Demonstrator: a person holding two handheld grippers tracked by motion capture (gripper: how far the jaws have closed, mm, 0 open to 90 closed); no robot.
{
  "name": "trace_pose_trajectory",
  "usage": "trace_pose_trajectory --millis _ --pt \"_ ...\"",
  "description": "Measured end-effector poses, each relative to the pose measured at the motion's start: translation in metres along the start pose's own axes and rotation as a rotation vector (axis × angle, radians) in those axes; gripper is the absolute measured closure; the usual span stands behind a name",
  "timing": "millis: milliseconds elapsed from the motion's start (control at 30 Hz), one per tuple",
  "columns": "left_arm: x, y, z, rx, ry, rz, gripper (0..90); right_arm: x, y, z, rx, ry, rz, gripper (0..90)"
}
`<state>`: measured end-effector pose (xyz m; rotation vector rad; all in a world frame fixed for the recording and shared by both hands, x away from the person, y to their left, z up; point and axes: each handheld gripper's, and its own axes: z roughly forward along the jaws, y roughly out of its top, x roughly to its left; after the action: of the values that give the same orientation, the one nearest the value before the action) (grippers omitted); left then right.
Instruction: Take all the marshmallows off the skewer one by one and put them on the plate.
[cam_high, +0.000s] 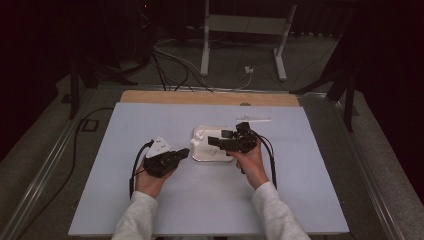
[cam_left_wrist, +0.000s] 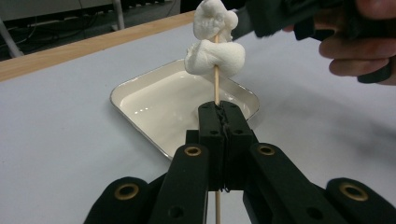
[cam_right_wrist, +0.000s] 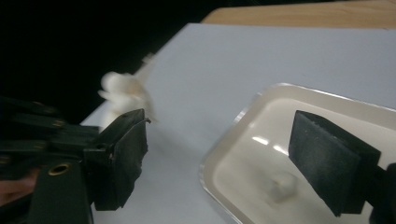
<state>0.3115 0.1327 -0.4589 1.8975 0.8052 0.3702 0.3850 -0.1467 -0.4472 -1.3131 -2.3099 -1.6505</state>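
Left gripper (cam_left_wrist: 219, 112) clamped tight on a thin wooden skewer (cam_left_wrist: 216, 88), fingers (cam_left_wrist: 209, 126) pressed together with the stick rising upright from between them at the centre of the left gripper view. Two white marshmallows (cam_left_wrist: 215, 56) threaded on the skewer near the top centre of that frame, the lower one squashed and bulging, the upper one lumpy and torn-looking. Behind and below them, a shallow white tray (cam_left_wrist: 140, 88) on the pale tabletop (cam_left_wrist: 60, 130), glossy inside. Right gripper (cam_right_wrist: 217, 154) spread wide, nothing held, one finger low at the left of the right gripper view and the other at the right over the tray (cam_right_wrist: 233, 126); a small white piece (cam_right_wrist: 282, 184) lying inside the tray, too blurred to name. In the high view, left gripper (cam_high: 181, 154) just left of the tray (cam_high: 200, 155) and right gripper (cam_high: 216, 142) over it, both near the frame's middle. Marshmallows likely very light, soft and sticky, prone to tearing or deforming under a hard squeeze; best taken gently across the sides of one piece. Skewer stiff but slender, probably easy to snap or slip, so best gripped low on the bare stick as now
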Motion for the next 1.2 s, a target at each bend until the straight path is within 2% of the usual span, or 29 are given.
trace_pose_trajectory --millis 100,167,233,300,400,467,533,633,700,967,1100,1167,1200 --pt "-0.001 0.0 0.001 -0.001 -0.005 0.0 90.0 0.006 0.003 0.0 0.0 0.048 -0.021 30.6" --pt "-0.001 0.0 0.001 0.0 -0.01 0.001 90.0 0.01 0.004 0.002 0.014 0.097 -0.046 36.5" --pt "-0.002 0.0 0.002 0.0 -0.014 0.001 90.0 0.014 0.005 0.005 0.012 0.105 -0.06 41.6" --pt "-0.003 0.0 0.002 -0.005 -0.021 0.0 90.0 0.017 0.007 0.006 -0.002 0.139 -0.061 47.7" --pt "-0.004 0.001 0.001 -0.017 -0.035 0.004 90.0 0.019 0.008 0.011 0.013 0.165 -0.061 49.9" --pt "-0.005 0.002 0.001 -0.018 -0.035 0.01 90.0 0.018 0.008 0.014 0.021 0.181 -0.044 51.2" --pt "-0.004 0.002 0.001 -0.022 -0.033 0.009 90.0 0.016 0.007 0.016 0.025 0.219 -0.009 55.5" --pt "-0.004 0.001 0.001 -0.021 -0.031 0.009 90.0 0.014 0.006 0.018 0.038 0.279 0.027 69.4" --pt "-0.003 0.001 0.0 -0.024 -0.034 0.01 90.0 0.014 0.006 0.018 0.047 0.298 0.035 74.0" --pt "-0.003 0.001 -0.001 -0.035 -0.033 0.026 90.0 0.016 0.008 0.012 -0.001 0.257 0.035 79.2" --pt "-0.002 -0.001 -0.002 0.003 -0.008 0.064 90.0 0.016 0.008 0.009 -0.038 0.216 0.029 80.2" --pt "0.0 -0.003 -0.004 -0.001 -0.007 0.057 90.0 0.012 0.01 0.003 -0.072 0.198 0.051 80.6" --pt "0.0 -0.003 -0.003 0.008 0.0 0.064 90.0 0.011 0.011 0.001 -0.079 0.184 0.043 80.7"
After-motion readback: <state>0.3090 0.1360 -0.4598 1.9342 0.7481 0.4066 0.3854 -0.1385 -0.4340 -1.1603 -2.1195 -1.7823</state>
